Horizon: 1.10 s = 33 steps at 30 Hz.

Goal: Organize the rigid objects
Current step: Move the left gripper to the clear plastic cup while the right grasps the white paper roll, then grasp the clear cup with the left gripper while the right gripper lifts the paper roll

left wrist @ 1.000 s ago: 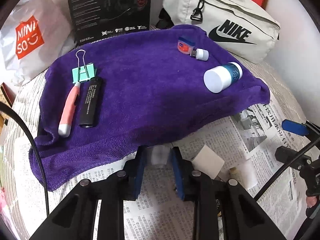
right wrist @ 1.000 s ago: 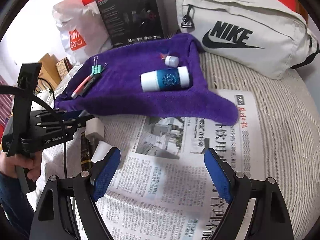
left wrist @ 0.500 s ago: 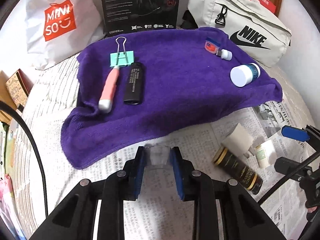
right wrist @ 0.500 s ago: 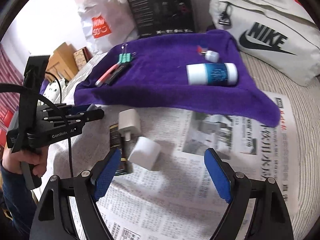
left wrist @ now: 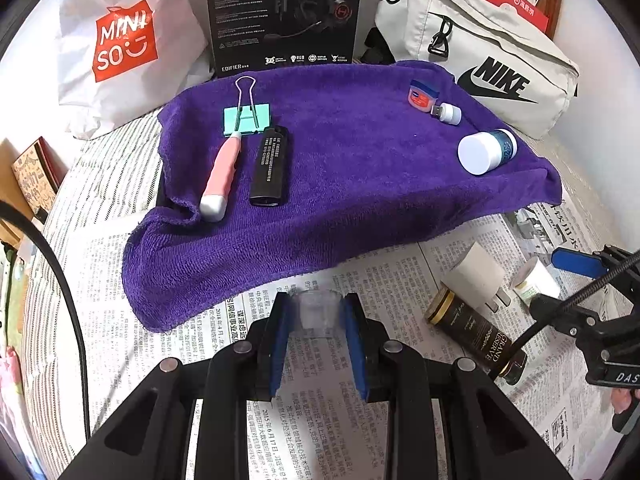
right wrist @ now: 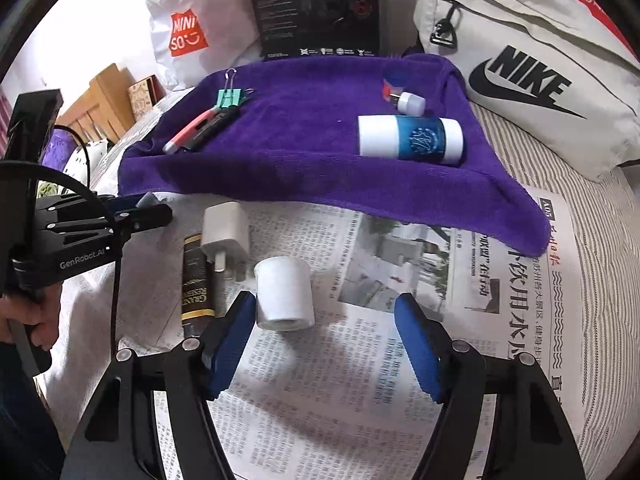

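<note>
My left gripper is shut on a small clear plastic piece above the newspaper, just short of the purple towel. My right gripper is closing around a small white jar on the newspaper; the jar sits by the left pad, clear of the right one. A white charger plug and a dark tube lie to its left. On the towel lie a teal binder clip, a pink-handled tool, a black lighter, a blue-and-white bottle, a small tub and a white USB adapter.
A grey Nike bag, a black headset box and a white Miniso bag stand behind the towel. Newspaper covers the striped bedding in front. A person's hand holds the left gripper's handle at the left.
The left gripper has drawn back to the left with the clear piece. The right gripper has swung left to the white jar, and its jaws stand narrower than before.
</note>
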Each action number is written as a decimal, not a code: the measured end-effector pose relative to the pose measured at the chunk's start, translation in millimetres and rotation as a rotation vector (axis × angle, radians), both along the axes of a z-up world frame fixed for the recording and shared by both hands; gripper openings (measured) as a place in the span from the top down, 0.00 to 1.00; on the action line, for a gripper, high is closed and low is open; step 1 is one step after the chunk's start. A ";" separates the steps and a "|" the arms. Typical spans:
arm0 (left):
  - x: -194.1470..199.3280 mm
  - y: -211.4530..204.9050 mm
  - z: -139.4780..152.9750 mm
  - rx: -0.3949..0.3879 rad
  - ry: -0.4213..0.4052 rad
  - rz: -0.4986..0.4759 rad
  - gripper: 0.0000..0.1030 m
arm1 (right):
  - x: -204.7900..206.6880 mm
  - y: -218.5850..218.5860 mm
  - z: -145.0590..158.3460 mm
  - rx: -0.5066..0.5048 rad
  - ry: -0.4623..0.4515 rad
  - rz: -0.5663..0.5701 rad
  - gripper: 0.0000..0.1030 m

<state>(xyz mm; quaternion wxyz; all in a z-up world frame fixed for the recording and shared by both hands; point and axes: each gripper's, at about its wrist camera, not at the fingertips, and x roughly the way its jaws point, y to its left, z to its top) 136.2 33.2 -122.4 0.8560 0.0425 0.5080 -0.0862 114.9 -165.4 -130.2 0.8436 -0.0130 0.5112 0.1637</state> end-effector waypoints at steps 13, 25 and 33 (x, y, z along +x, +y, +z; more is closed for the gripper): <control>0.3 -0.8 0.5 -0.001 -0.003 0.001 0.75 | -0.1 12.7 -5.1 0.012 -0.089 0.075 0.72; -15.5 -1.5 -3.8 0.004 -0.120 0.014 0.75 | -4.8 5.1 -8.5 0.061 -0.120 0.072 0.71; -18.2 -4.8 -3.2 0.028 -0.137 0.012 0.75 | -5.7 11.4 -8.7 0.038 -0.126 0.095 0.63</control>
